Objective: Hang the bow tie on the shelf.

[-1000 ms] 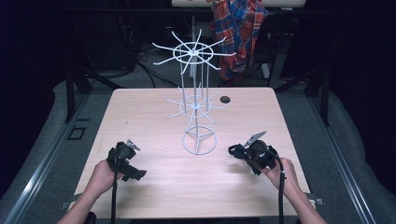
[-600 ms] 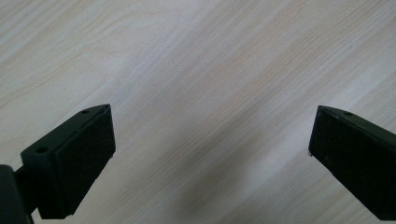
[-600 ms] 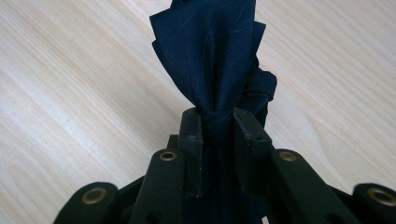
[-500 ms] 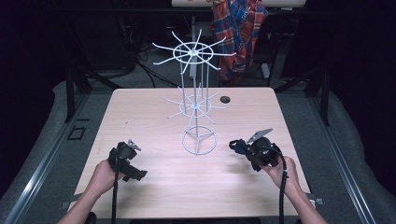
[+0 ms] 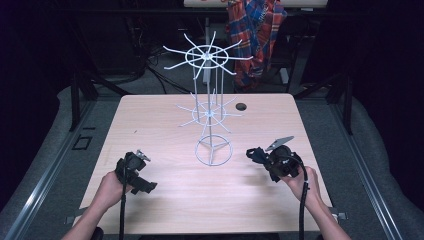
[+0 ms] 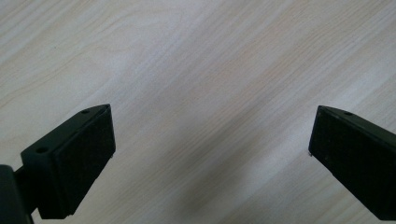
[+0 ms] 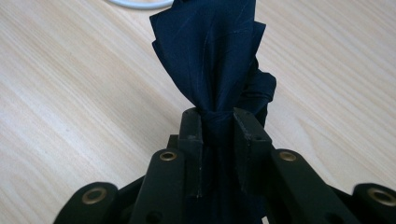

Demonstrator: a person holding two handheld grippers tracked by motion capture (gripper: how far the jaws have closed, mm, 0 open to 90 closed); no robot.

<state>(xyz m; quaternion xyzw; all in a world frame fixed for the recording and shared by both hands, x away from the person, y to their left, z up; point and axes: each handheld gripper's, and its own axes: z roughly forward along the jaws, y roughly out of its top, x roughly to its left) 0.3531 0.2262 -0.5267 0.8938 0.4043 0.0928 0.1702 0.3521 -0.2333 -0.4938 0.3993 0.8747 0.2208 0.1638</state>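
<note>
One white wire rack (image 5: 207, 107) is standing on the worktop (image 5: 165, 195) between two tongs. The right tongs (image 7: 217, 123) are pinching one dark blue cloth (image 7: 212, 51), while the left tongs (image 6: 210, 140) are hanging spread over bare wood. No writing is showing.

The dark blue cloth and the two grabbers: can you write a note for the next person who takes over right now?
Right gripper: shut on the dark blue cloth, bunched between its jaws, just above the table near the ring base of the white wire rack.
Left gripper: open, nothing between its jaws, over bare table.
Done: cloth picked up.
Left: probably hang the cloth on the rack; no cloth hangs on its arms yet.
</note>
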